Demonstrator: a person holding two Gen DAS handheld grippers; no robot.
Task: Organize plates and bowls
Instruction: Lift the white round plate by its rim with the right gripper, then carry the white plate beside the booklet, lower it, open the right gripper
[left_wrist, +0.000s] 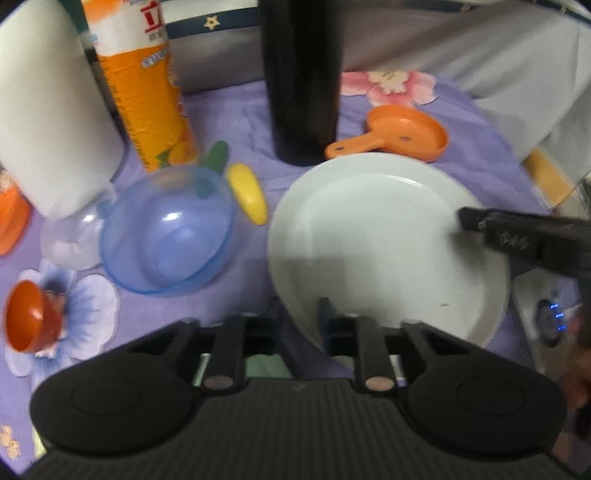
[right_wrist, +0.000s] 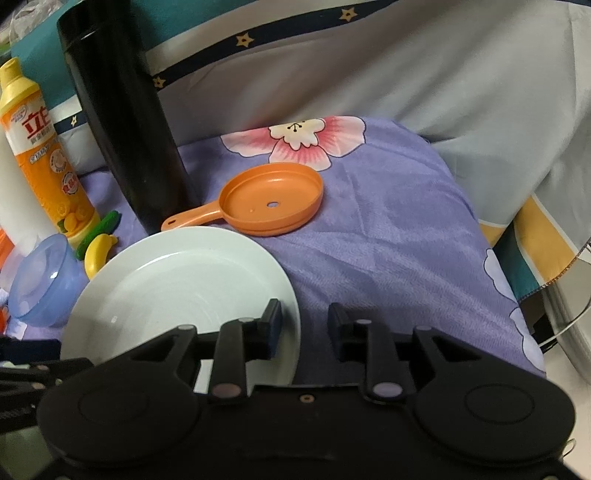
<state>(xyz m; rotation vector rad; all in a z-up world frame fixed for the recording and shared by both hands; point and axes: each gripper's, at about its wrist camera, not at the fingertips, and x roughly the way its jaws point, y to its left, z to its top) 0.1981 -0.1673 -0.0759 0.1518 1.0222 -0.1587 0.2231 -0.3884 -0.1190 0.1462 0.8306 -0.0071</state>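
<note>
Two grippers, one white plate. Left wrist view: my left gripper (left_wrist: 299, 314) is clamped on the near rim of the white plate (left_wrist: 384, 236), which lies on the purple floral cloth (left_wrist: 243, 122). Blue bowl (left_wrist: 168, 230) just left of the plate; toy banana (left_wrist: 248, 192), black flask (left_wrist: 301, 79), orange toy pan (left_wrist: 404, 134) behind. Right wrist view: my right gripper (right_wrist: 304, 325) straddles the plate's (right_wrist: 177, 288) right rim, partly open; grip uncertain. Detergent bottle (right_wrist: 44, 155) far left.
</note>
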